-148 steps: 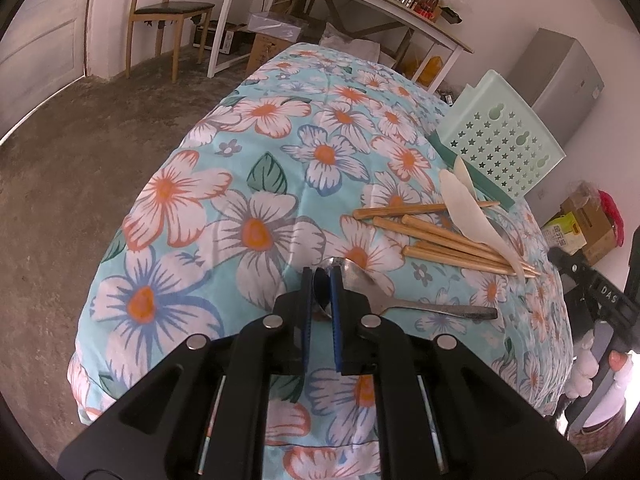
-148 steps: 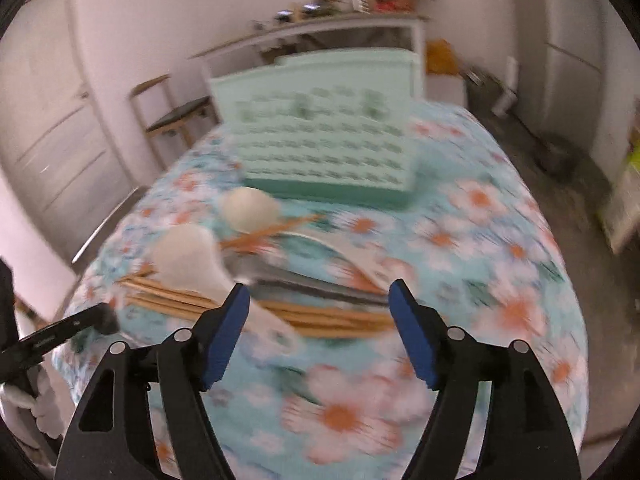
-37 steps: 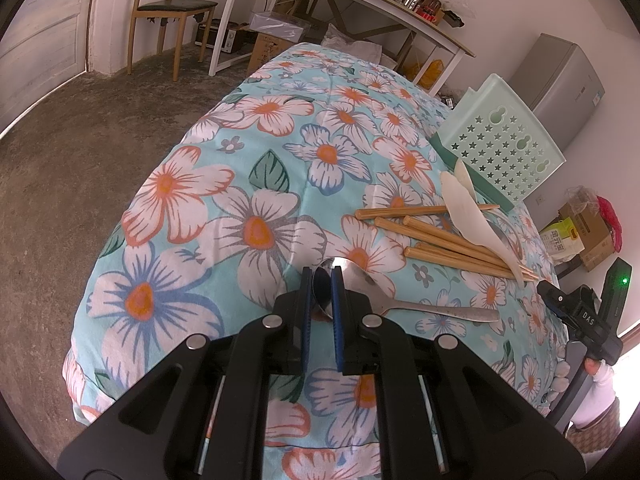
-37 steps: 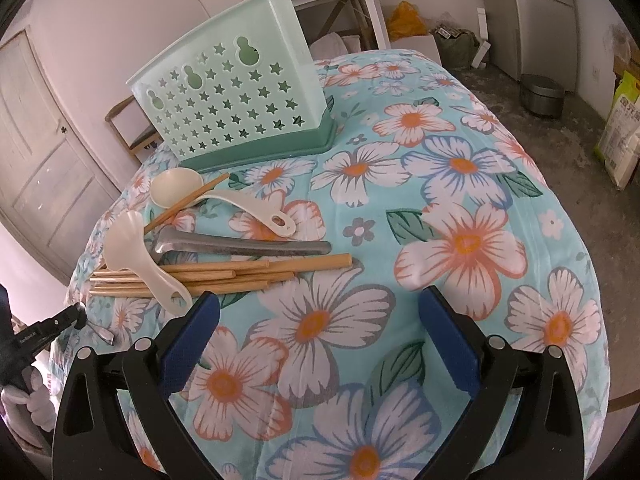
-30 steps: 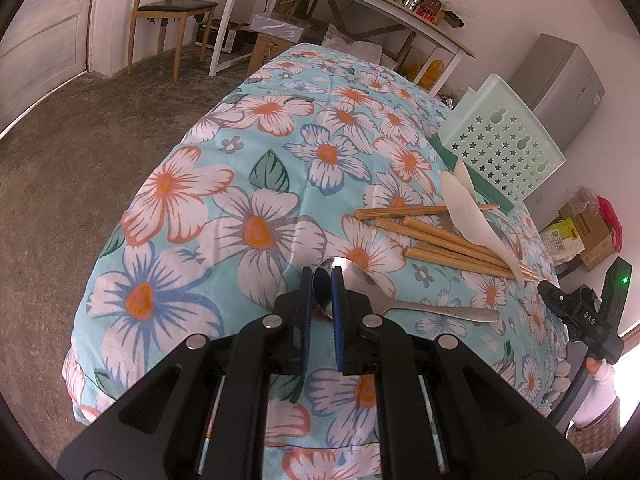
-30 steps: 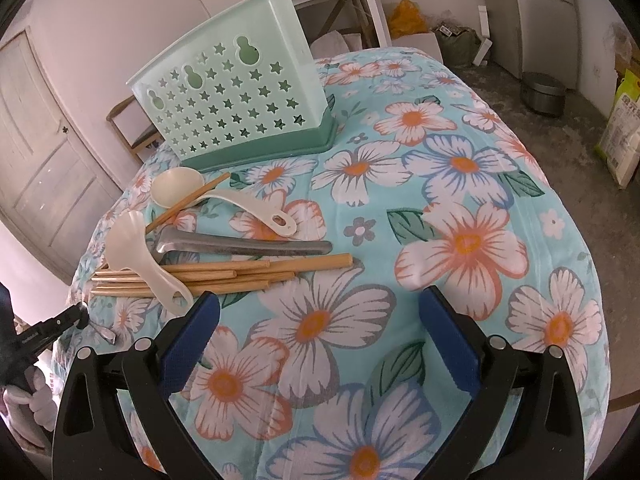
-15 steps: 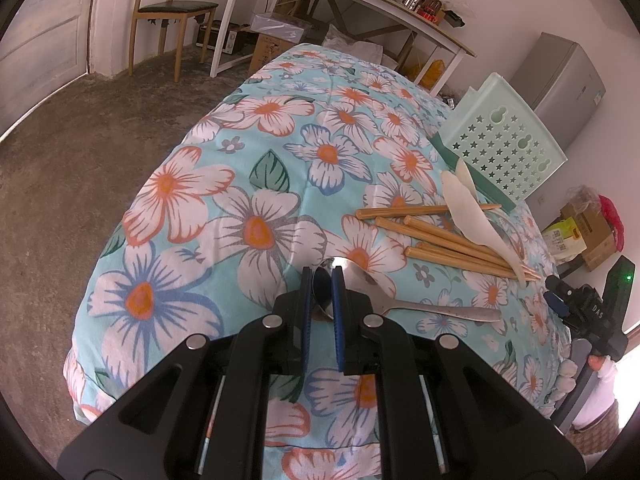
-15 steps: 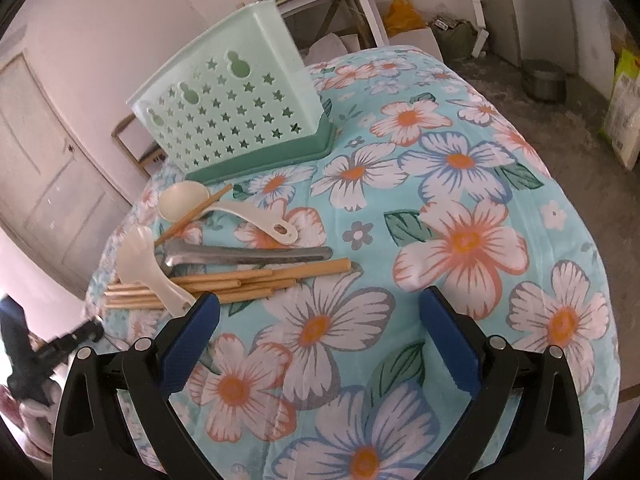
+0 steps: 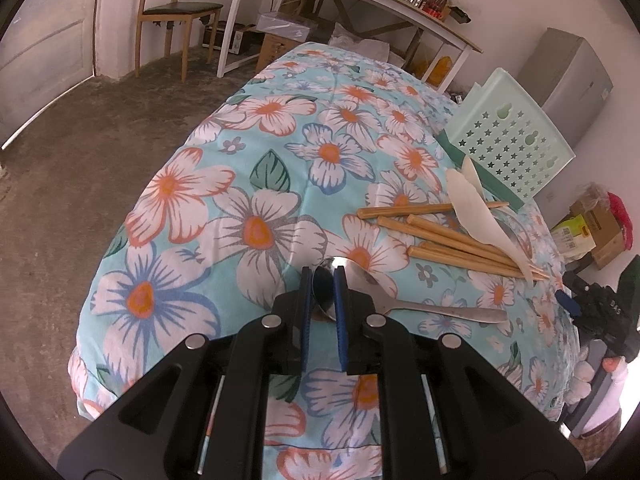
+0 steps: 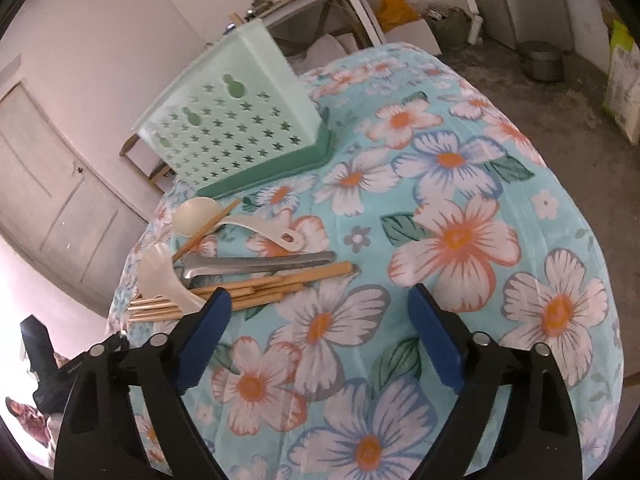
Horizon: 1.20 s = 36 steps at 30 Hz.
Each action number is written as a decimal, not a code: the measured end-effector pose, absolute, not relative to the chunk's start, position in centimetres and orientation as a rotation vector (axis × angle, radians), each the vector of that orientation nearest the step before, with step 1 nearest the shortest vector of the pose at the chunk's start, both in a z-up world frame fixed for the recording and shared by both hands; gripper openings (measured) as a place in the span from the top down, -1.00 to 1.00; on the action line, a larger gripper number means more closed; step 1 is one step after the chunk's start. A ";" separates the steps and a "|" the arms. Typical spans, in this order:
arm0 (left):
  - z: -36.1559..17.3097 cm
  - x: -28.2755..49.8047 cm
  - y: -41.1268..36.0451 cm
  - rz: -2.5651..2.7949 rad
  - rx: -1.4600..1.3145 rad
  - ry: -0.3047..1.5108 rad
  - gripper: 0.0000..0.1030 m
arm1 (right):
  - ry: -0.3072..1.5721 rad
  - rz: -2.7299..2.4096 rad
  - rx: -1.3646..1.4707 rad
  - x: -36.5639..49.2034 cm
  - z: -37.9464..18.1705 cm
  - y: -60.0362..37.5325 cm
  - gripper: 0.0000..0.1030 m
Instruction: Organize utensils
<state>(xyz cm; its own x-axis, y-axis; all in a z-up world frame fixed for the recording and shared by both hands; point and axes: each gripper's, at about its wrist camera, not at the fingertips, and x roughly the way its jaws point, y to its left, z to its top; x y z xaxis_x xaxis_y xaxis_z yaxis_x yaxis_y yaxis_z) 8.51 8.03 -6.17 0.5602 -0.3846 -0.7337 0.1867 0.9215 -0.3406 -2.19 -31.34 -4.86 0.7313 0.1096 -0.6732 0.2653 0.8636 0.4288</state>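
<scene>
A flowered cloth (image 9: 256, 184) covers the desk. Toward its far side stands a mint-green perforated utensil basket (image 10: 236, 120) on a darker green base. Just before the basket lie bamboo chopsticks (image 10: 256, 286), a pair of metal tongs (image 10: 256, 266), a cream ladle (image 10: 240, 220) and a cream rice paddle (image 10: 160, 276), heaped together and touching. The left tool (image 9: 325, 294) is nearly closed, its blue pads clamped on the bowl of a metal spoon (image 9: 432, 309) whose handle rests on the cloth. The right tool (image 10: 318, 322) stands wide apart above bare cloth, its jaws having just narrowed a little, holding nothing; one finger overlaps the chopstick ends.
</scene>
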 end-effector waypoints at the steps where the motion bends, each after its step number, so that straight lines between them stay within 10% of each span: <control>1: -6.2 8.5 8.0 -0.338 -0.234 0.915 0.77 | 0.745 -0.085 0.510 -2.2 -4.4 -31.0 -0.57; 19: -6.3 8.0 7.4 -0.325 -0.197 0.889 0.73 | 0.710 0.262 -0.020 5.0 -1.4 -15.5 0.22; 36: -6.7 7.6 8.4 -0.370 -0.238 0.864 0.73 | 1.011 0.536 0.262 16.3 -3.7 -18.7 0.21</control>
